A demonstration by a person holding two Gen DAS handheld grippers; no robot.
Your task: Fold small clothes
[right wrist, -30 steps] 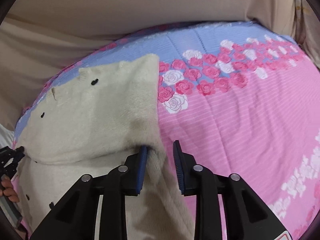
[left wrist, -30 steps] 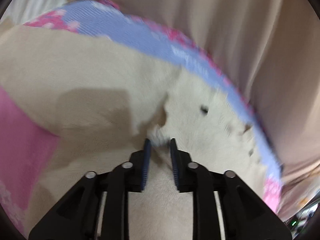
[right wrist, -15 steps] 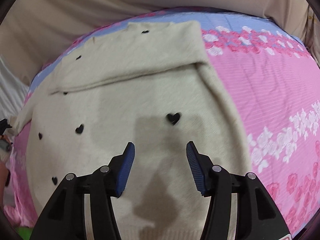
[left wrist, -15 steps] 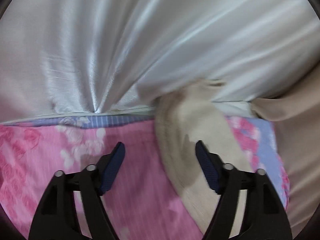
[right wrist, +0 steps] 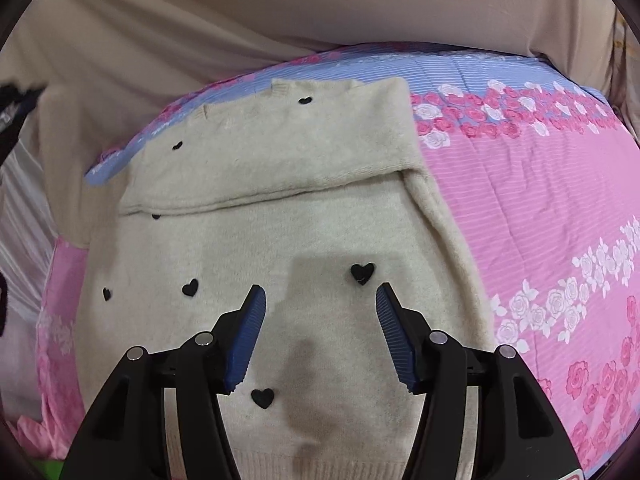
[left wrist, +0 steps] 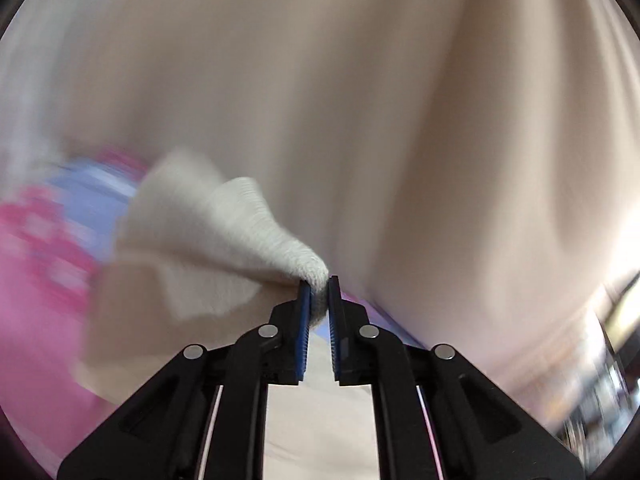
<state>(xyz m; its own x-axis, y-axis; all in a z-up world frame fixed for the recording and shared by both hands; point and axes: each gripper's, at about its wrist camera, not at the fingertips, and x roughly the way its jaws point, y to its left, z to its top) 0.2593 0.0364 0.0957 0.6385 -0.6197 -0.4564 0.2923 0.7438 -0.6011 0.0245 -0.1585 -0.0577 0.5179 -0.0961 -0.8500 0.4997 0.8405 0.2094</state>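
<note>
The cream sweater (right wrist: 280, 240) w/ little black hearts lies flat on the pink flower bedsheet (right wrist: 540, 200), long way running from the camera up to the far edge, top part folded over. Left gripper (left wrist: 318, 286) pinches a fuzzy bit of it, lifted up. Right gripper (right wrist: 320, 300) hangs over the middle, wide apart, holding nothing.

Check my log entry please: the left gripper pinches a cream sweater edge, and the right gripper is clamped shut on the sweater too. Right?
Not quite. The left gripper does pinch the cream sweater, but the right wrist view shows the right gripper open, jaws spread wide above the sweater, holding nothing.
</note>
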